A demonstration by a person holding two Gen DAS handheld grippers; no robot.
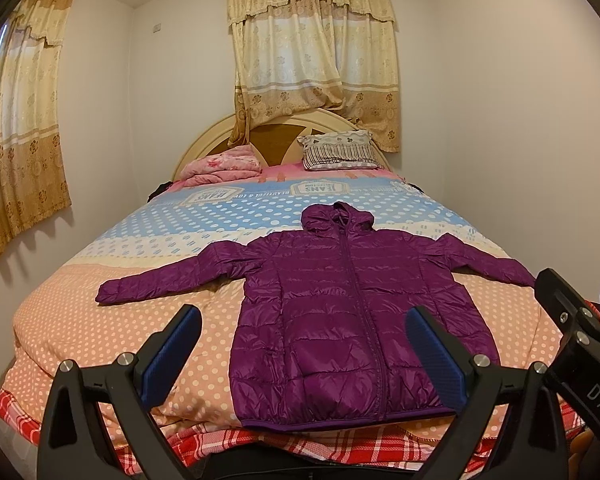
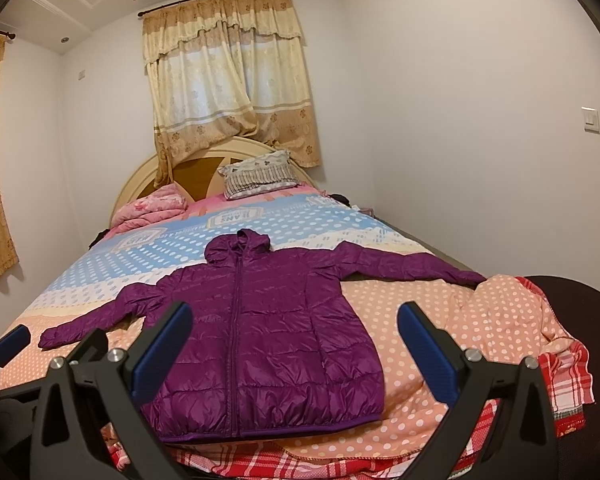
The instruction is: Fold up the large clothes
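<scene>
A purple hooded puffer jacket (image 1: 340,312) lies flat and zipped on the bed, hood toward the headboard, both sleeves spread out sideways. It also shows in the right wrist view (image 2: 260,344). My left gripper (image 1: 304,344) is open and empty, held above the foot of the bed near the jacket's hem. My right gripper (image 2: 296,340) is open and empty, beside the left one, also near the hem. The right gripper's body (image 1: 580,332) shows at the right edge of the left wrist view.
The bed has a polka-dot quilt (image 1: 120,320) over a red plaid sheet (image 1: 340,448). A folded pink blanket (image 1: 220,166) and a pillow (image 1: 340,152) lie by the headboard. Curtains (image 1: 312,60) hang behind. Walls stand close on both sides.
</scene>
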